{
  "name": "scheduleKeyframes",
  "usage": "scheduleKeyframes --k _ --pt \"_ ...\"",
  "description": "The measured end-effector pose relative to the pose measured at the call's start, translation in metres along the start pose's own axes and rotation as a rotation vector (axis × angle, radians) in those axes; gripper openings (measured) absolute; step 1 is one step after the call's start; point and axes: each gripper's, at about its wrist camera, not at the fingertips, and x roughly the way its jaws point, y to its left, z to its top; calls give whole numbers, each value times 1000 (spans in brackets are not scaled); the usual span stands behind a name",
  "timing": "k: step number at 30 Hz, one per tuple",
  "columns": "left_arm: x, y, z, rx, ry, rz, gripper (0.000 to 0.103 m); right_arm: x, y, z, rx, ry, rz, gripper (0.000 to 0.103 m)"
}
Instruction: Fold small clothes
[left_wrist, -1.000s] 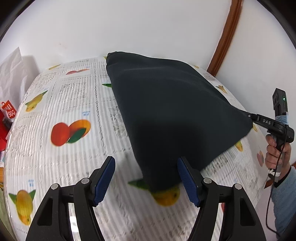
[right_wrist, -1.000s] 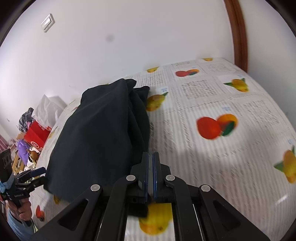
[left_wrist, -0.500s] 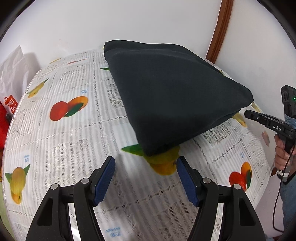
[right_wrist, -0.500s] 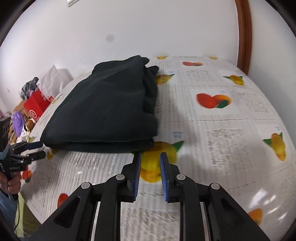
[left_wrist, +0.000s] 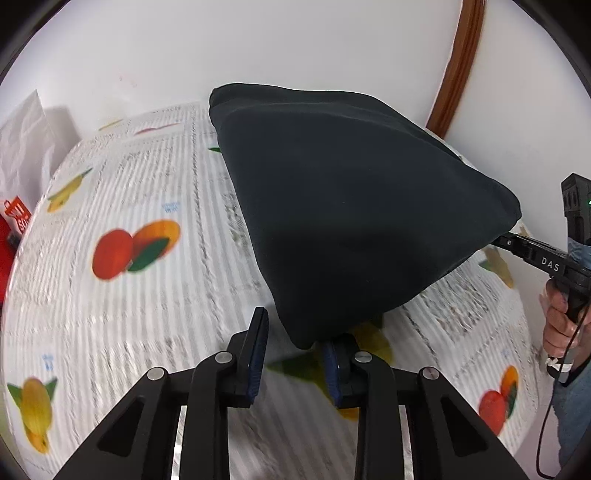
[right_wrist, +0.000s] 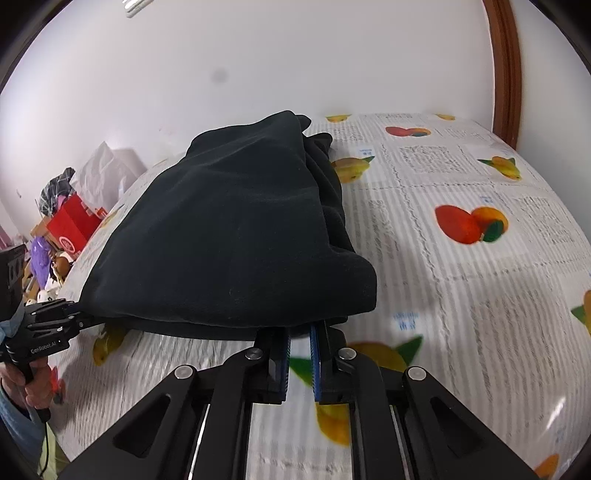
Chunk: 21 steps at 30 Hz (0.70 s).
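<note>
A folded black garment (left_wrist: 351, 206) lies on a table covered with a fruit-print cloth (left_wrist: 122, 295); it also shows in the right wrist view (right_wrist: 236, 236). My left gripper (left_wrist: 295, 332) is open, its jaws partly closed around the garment's near corner, the right finger under the fabric edge. My right gripper (right_wrist: 300, 332) is open by a narrow gap, its fingertips tucked under the garment's near edge. Each gripper shows in the other's view, at the cloth's corners (left_wrist: 517, 243) (right_wrist: 70, 317).
A white wall stands behind the table, with a brown wooden door frame (left_wrist: 458, 62) at the right. A white bag (left_wrist: 26, 147) and red boxes (right_wrist: 74, 225) with clutter lie beyond the table's left side. The tablecloth (right_wrist: 461, 258) spreads to the right of the garment.
Both grippers moved back in to the garment's corners. The left jaws narrowed around the near corner; the right fingertips slid under the edge, which looks slightly lifted.
</note>
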Motion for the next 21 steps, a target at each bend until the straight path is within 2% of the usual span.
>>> scheduleKeyframes --k 12,21 --pt "19 21 28 -44 -4 22 26 24 5 25 39 -1 0 9" --pt "25 28 33 -65 4 15 26 10 1 23 39 -9 -38 9"
